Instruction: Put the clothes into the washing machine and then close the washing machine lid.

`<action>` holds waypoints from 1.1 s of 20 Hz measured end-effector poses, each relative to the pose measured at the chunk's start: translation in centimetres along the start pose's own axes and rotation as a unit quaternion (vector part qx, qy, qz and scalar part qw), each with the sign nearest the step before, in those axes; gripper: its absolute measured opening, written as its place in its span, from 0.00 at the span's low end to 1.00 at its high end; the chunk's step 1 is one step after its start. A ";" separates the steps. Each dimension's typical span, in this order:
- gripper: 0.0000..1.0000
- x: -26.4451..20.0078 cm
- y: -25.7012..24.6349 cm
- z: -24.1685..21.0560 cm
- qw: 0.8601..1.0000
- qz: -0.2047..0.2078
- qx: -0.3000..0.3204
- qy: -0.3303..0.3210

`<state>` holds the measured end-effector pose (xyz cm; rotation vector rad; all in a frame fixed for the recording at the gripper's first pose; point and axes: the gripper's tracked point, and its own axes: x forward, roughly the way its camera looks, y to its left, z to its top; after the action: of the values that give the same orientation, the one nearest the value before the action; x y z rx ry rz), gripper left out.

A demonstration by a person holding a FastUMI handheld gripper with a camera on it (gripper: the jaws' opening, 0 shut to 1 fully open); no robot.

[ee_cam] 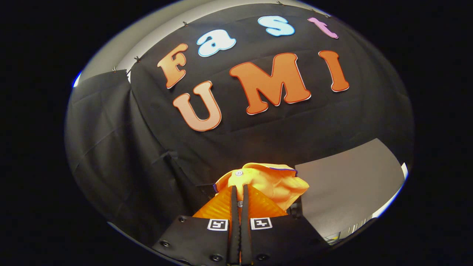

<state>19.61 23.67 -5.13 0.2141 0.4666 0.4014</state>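
Gripper view: the tongs (240,192) are clenched on a bright orange fabric garment with a small pale button (266,183), both fingers pressed nearly together with a fold of cloth pinched between them. The garment bunches up just beyond the fingertips, at 12 to 1 o'clock from them, and spills down on either side of the fingers; it appears to be lifted clear of any support, which suits carrying it toward the machine. The tongs point upward at the black cloth booth wall (111,147), which suggests a raised transport pose. At 3 o'clock from the garment lies a flat grey panel (351,177); whether it is a tabletop or part of the washing machine cannot be told. Nothing stands between the tongs and the wall. By judgement, loading is not yet done and the lid remains to be closed.
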 end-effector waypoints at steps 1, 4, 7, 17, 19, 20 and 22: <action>0.09 0.6 0.7 -0.6 1.000 0.006 0.002 0.006; 0.09 2.9 2.3 -2.8 0.999 0.020 0.006 0.026; 0.09 5.6 3.1 -5.1 0.999 0.026 0.006 0.045; 0.09 15.5 2.0 -16.1 0.992 0.018 -0.009 0.127; 0.09 17.1 1.8 -17.8 0.990 0.020 0.001 0.138; 0.09 17.9 1.5 -18.6 0.989 0.019 0.001 0.144; 0.09 19.2 1.0 -19.9 0.988 0.017 0.003 0.153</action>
<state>25.46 34.87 -29.76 0.1670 0.7660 0.4679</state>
